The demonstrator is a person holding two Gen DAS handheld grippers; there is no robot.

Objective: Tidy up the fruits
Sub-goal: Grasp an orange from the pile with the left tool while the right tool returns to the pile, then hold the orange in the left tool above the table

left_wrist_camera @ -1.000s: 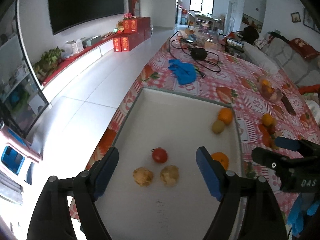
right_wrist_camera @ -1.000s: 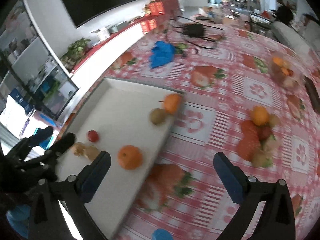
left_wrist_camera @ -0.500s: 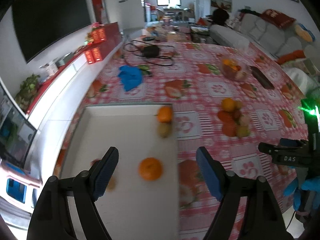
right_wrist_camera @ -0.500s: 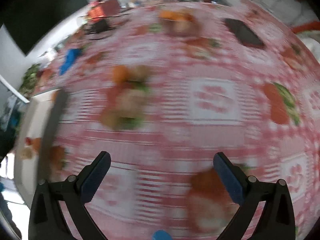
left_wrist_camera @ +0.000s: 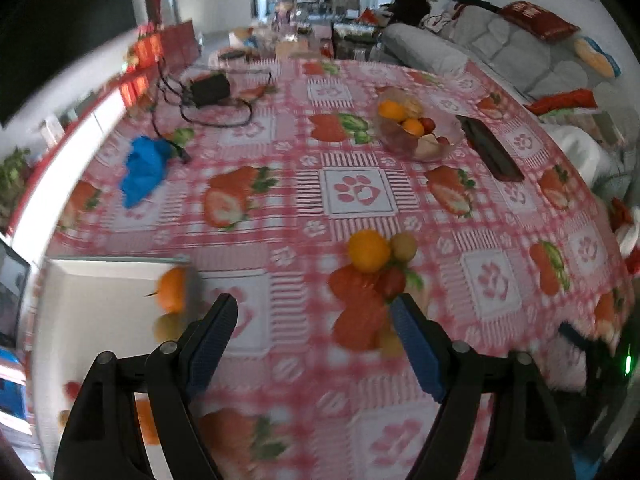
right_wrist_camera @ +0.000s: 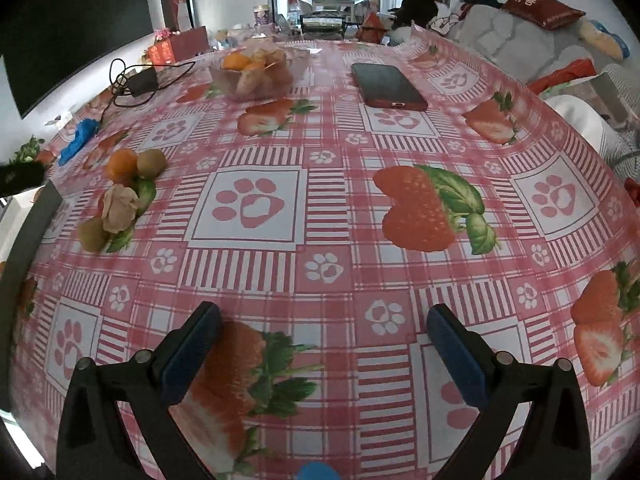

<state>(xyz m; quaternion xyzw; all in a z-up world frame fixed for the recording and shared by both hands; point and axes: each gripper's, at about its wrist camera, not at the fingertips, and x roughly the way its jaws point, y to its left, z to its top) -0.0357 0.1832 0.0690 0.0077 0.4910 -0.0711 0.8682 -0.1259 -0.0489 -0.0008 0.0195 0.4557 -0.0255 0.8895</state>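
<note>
A loose pile of fruit lies on the checked tablecloth: an orange [left_wrist_camera: 368, 250], a kiwi [left_wrist_camera: 403, 245] and a small red fruit [left_wrist_camera: 394, 282]. The pile also shows in the right wrist view, with an orange [right_wrist_camera: 123, 164], a kiwi [right_wrist_camera: 152, 163], a papery fruit [right_wrist_camera: 119, 207] and a second kiwi [right_wrist_camera: 93, 235]. A white tray [left_wrist_camera: 92, 312] at the left holds an orange [left_wrist_camera: 173, 289] and a kiwi [left_wrist_camera: 168, 327]. My left gripper [left_wrist_camera: 314, 330] is open and empty, just short of the pile. My right gripper [right_wrist_camera: 320, 344] is open and empty over bare cloth, right of the pile.
A clear bowl of fruit [left_wrist_camera: 416, 130] stands further back, also in the right wrist view [right_wrist_camera: 256, 72]. A dark phone [right_wrist_camera: 386, 86] lies to its right. A blue cloth [left_wrist_camera: 142, 170] and a black charger with cables [left_wrist_camera: 208, 90] lie at the back left. A sofa [left_wrist_camera: 520, 48] stands beyond the table.
My left gripper has swung right from over the tray to the loose fruit pile. My right gripper has swung right too, from the tray edge to open cloth.
</note>
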